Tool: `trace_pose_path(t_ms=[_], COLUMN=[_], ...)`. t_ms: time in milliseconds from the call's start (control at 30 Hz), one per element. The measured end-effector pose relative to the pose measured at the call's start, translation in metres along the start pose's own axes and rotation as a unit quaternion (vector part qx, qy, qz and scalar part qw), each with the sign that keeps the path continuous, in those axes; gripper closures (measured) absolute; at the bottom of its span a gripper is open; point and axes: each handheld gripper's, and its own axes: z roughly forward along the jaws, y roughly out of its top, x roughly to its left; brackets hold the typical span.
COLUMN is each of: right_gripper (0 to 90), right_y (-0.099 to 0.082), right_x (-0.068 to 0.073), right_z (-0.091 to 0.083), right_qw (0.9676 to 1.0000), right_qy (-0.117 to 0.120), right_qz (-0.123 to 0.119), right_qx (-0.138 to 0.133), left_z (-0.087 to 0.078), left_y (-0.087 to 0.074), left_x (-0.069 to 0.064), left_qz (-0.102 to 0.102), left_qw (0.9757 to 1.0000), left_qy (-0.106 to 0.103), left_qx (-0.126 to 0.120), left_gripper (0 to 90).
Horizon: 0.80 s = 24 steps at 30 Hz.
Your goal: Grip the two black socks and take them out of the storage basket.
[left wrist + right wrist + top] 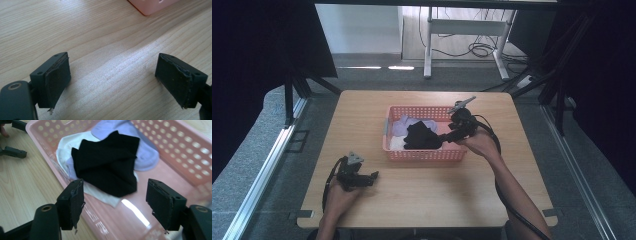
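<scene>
The right gripper point(115, 202), fingers released and empty, is hanging over the pink perforated plastic basket point(422, 154) towards the black folded cloth point(107, 162) lying inside, probably to be grasped next; the left gripper point(112, 82) is resting released on the wooden counter point(100, 37).

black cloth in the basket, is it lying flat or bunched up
Bunched up. The black cloth lies crumpled with overlapping folds on top of the white cloth and lilac cloth inside the pink basket.
</scene>
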Motion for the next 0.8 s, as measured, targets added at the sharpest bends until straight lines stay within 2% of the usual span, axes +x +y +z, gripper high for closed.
trace_pose_path(t_ms=[67, 167, 200, 233, 367, 700, 800], right_gripper=[33.9, 38.5, 38.5, 39.9, 40.3, 39.1, 44.4], right_y=[0.003, 0.014, 0.014, 0.019, 0.027, 0.044, 0.044], right_x=[0.002, 0.010, 0.010, 0.014, 0.021, 0.033, 0.035], right_z=[0.004, 0.022, 0.022, 0.033, 0.049, 0.092, 0.102], right_qw=[1.0000, 0.9994, 0.9994, 0.9986, 0.9973, 0.9927, 0.9907], right_qy=[0.003, 0.014, 0.014, 0.021, 0.024, 0.039, 0.040], right_qz=[-0.004, -0.027, -0.027, -0.041, -0.061, -0.088, -0.096], right_qx=[0.004, 0.017, 0.017, 0.024, 0.034, 0.073, 0.088], left_z=[0.000, 0.000, 0.000, 0.000, 0.000, 0.000, 0.000], left_y=[0.000, 0.000, 0.000, 0.000, 0.000, 0.000, 0.000], left_x=[0.000, 0.000, 0.000, 0.000, 0.000, 0.000, 0.001], left_qz=[0.000, -0.001, -0.001, -0.001, -0.002, -0.004, -0.004], left_qw=[1.0000, 1.0000, 1.0000, 1.0000, 1.0000, 1.0000, 1.0000], left_qy=[0.000, -0.001, -0.001, 0.000, -0.001, -0.002, -0.003], left_qx=[0.000, 0.000, 0.000, 0.000, 0.000, -0.001, -0.002], left_gripper=[12.6, 12.6, 12.6, 12.6, 12.6, 12.6, 12.6])
